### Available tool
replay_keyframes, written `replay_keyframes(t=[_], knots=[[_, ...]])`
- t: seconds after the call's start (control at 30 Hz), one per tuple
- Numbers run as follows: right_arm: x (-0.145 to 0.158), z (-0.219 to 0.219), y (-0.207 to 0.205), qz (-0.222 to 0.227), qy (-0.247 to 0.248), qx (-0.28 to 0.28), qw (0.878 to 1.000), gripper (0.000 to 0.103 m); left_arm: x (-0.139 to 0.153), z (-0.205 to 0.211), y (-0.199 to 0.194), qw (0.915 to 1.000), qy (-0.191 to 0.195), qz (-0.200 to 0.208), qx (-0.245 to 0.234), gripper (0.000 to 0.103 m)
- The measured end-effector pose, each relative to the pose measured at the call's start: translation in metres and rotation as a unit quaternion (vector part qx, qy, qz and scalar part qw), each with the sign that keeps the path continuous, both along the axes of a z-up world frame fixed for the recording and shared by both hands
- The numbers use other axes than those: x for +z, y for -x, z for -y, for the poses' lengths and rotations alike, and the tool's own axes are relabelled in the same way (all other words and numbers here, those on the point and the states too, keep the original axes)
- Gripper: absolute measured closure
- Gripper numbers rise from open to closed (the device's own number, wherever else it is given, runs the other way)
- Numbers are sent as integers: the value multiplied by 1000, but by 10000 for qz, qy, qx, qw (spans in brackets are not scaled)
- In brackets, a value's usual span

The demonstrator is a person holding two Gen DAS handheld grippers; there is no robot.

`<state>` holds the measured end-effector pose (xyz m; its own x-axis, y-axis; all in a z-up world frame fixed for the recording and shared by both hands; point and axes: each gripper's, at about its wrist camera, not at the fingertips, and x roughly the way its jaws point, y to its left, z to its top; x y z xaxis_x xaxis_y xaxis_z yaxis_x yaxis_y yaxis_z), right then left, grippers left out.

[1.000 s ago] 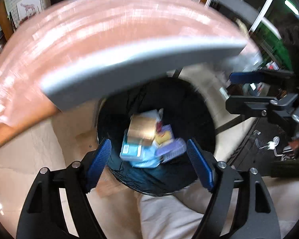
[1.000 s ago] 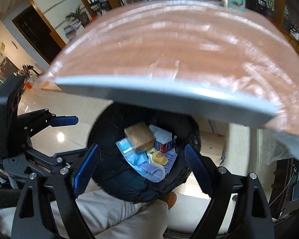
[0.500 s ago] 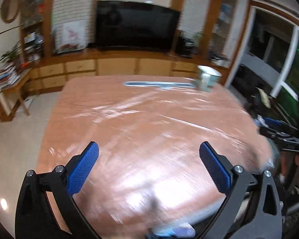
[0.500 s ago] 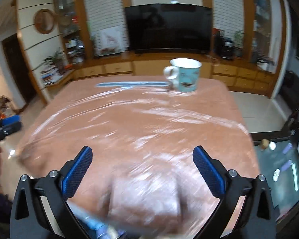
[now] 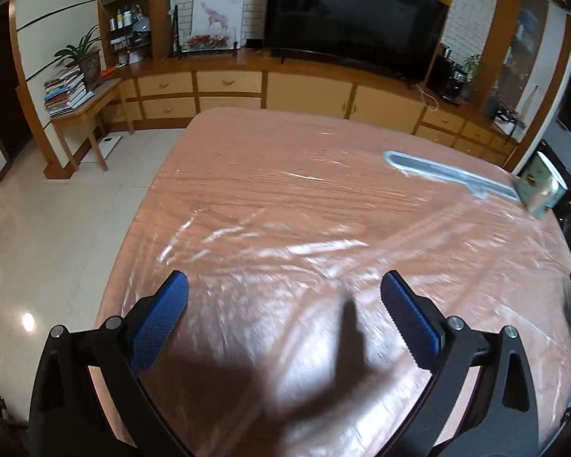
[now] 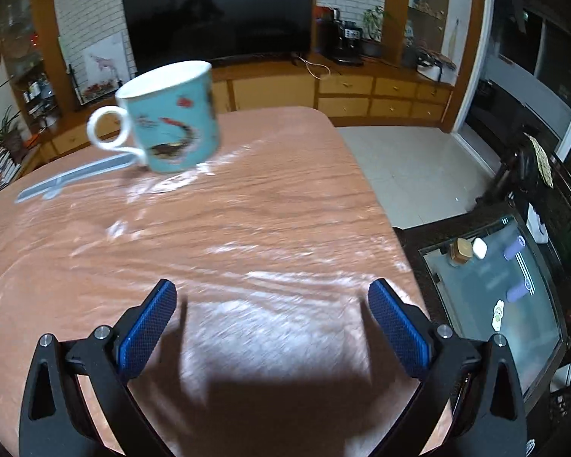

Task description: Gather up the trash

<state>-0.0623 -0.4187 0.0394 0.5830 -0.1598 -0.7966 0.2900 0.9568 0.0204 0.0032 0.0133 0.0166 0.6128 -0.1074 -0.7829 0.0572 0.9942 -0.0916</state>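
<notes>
My left gripper (image 5: 283, 306) is open and empty over the near part of a wooden table (image 5: 285, 205) covered in clear plastic film. My right gripper (image 6: 272, 314) is open and empty over the same table (image 6: 247, 228), near its right side. No trash and no bin show in either view now. A teal mug (image 6: 171, 118) with a white handle stands at the table's far side; it also shows at the right edge of the left wrist view (image 5: 542, 188). A flat grey strip (image 5: 449, 177) lies beside the mug, also in the right wrist view (image 6: 72, 179).
A long wooden cabinet (image 5: 304, 87) with a large television (image 5: 354, 19) stands beyond the table. A small side table with books (image 5: 72, 91) is at the left. A dark glass table (image 6: 495, 285) with small items stands right of the table. Tiled floor (image 5: 38, 228) surrounds it.
Both grippers rose from below the table edge, where they looked down into a black bin with packaging, to above the tabletop. They have since moved closer over it. Both stayed open.
</notes>
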Motion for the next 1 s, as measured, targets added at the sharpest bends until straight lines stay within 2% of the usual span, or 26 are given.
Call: replay_keyframes(t=[0.17, 0.27, 0.47, 1.0], knots=[[-9, 7, -7, -211, -76, 0, 9997, 4, -5, 1, -8, 9999, -130, 15, 65, 2], [-8, 2, -9, -272, 27, 34, 9996, 4, -13, 1, -13, 9997, -106, -158, 124, 2], [-9, 2, -9, -281, 28, 56, 9996, 4, -14, 9, -19, 9984, -496, -249, 131, 1], [-9, 3, -9, -285, 27, 58, 9996, 4, -16, 7, -19, 9985, -463, -260, 130, 1]])
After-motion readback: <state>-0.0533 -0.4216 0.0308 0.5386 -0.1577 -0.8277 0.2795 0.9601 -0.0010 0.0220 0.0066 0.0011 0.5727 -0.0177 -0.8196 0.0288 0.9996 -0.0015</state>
